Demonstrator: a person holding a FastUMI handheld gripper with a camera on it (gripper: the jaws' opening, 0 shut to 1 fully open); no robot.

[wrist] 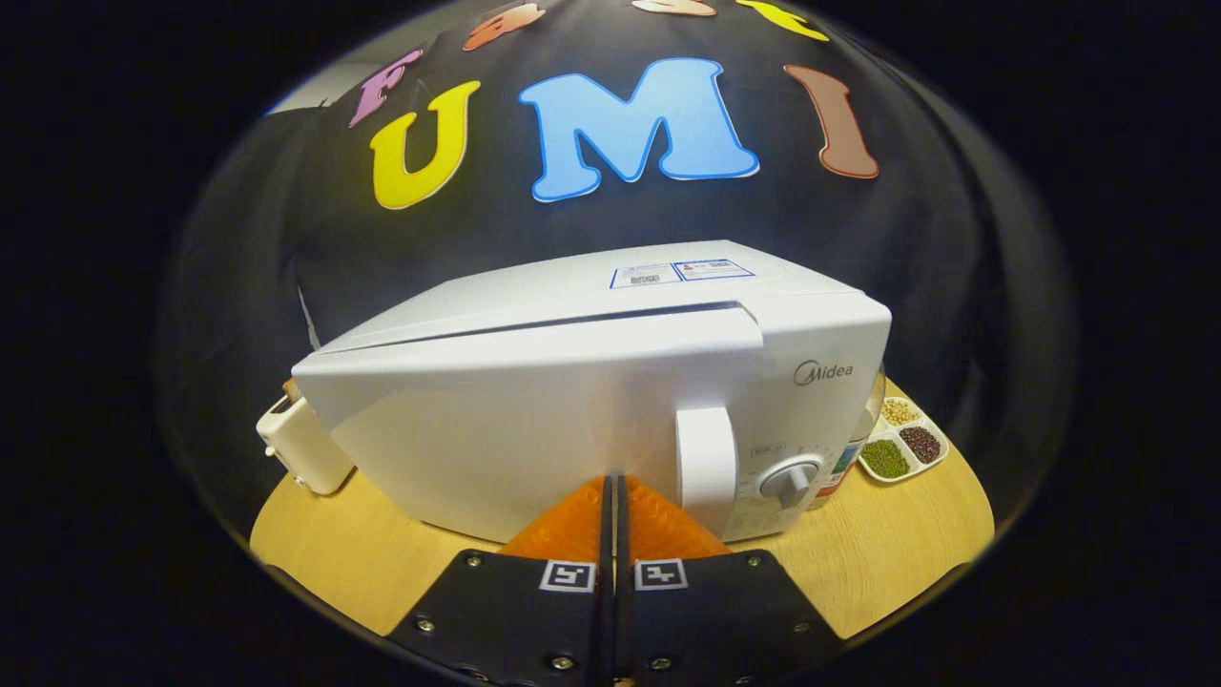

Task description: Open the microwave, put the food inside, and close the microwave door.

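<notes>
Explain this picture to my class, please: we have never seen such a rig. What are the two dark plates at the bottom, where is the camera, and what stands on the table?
The camera rides on a hand-held gripper and looks forward along its two fingers, the parts at the bottom. They are pressed together and hold nothing. Just ahead of them stands a white microwave on a round wooden table, its door closed, with a handle and a dial. Left of the microwave sits a small cream appliance. To its right lies a divided dish holding beans or grains in separate compartments.
</notes>
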